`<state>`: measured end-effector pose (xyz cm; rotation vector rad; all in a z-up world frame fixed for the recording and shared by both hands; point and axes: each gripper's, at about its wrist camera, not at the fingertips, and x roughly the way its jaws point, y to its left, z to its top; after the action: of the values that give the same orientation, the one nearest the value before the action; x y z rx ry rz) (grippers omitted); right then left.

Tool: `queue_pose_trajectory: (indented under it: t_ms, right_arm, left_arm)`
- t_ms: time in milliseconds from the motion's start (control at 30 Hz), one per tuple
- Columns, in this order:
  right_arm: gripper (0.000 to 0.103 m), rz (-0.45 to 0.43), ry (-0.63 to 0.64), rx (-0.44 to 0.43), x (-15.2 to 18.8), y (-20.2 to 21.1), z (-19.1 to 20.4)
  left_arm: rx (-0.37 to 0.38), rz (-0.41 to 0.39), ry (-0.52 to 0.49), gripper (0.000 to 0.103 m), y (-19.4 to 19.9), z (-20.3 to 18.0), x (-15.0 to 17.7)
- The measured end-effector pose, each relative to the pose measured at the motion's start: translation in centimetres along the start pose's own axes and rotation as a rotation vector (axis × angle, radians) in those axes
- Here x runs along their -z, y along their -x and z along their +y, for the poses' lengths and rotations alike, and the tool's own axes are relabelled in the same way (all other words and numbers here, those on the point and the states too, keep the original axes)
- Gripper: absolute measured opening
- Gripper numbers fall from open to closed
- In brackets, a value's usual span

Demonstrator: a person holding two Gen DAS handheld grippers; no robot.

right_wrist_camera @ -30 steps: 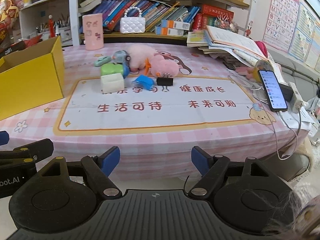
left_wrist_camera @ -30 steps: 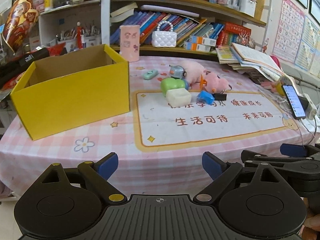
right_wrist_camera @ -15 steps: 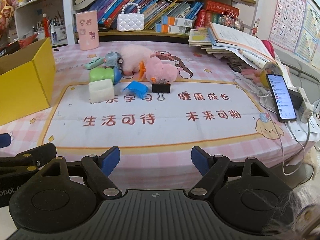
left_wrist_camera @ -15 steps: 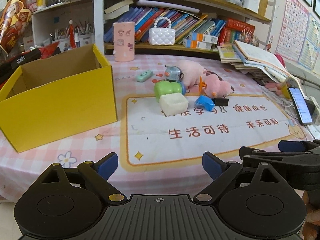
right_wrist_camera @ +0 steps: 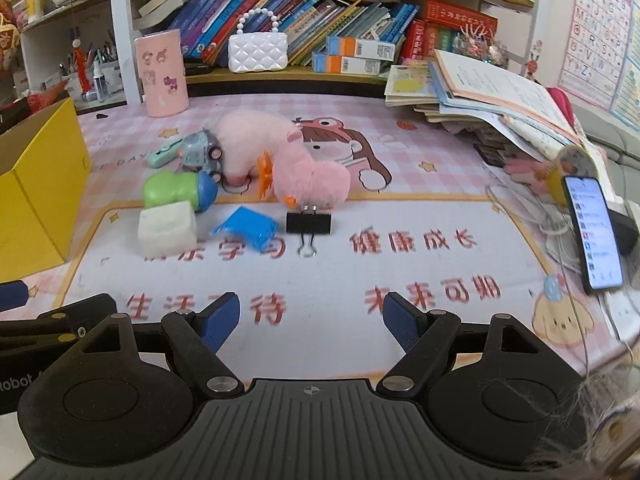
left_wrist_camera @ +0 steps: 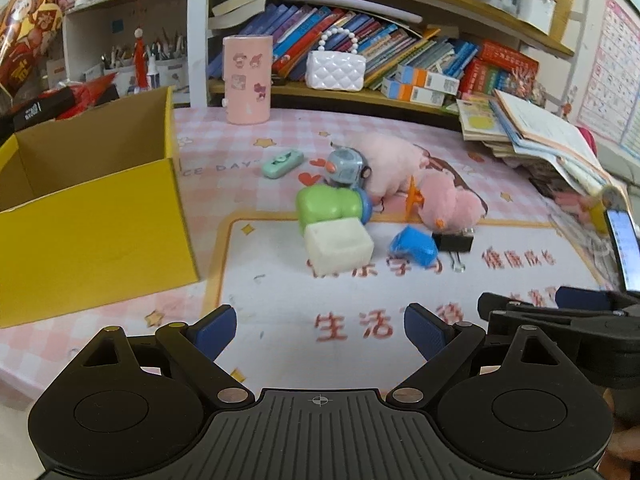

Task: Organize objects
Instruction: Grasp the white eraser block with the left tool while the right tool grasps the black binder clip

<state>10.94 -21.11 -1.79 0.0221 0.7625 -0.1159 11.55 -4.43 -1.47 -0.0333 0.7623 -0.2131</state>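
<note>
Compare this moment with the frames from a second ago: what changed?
Both grippers advanced over the table toward the toy pile; the white block and binder clip loom larger. Left gripper and right gripper remain open and empty. The yellow box and toys haven't moved.

Probably a child's study room: crowded bookshelves [right_wrist_camera: 304, 12], alphabet poster [right_wrist_camera: 596, 32], pink tablecloth [right_wrist_camera: 420, 148].

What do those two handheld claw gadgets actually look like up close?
Both are matte black plastic. The left claw and right claw each have two angled arms tipped with ribbed blue pads, silver and brass pivot screws, round discs at each side and a ribbed grey centre plate with a small crosshair mark.
</note>
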Motion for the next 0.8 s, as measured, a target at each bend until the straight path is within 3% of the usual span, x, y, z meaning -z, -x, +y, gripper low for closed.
queue_pose_trajectory:
  t_ms: [567, 700, 800]
  right_arm:
    - [0.075, 0.020, 0.025, -0.057, -3.5, -6.1, -2.4]
    - [0.074, 0.018, 0.030, -0.069, -4.1, -7.2, -2.5]
    - [0.074, 0.020, 0.031, -0.077, -4.4, -8.0, -2.5]
  left_arm:
    - [-0.094, 0.030, 0.069, 0.087, -8.1, -2.5, -4.7]
    - [-0.119, 0.057, 0.064, 0.080, -10.2, -2.7, -5.3]
    - [-0.128, 0.081, 0.057, 0.068, -11.3, -2.7, -5.4]
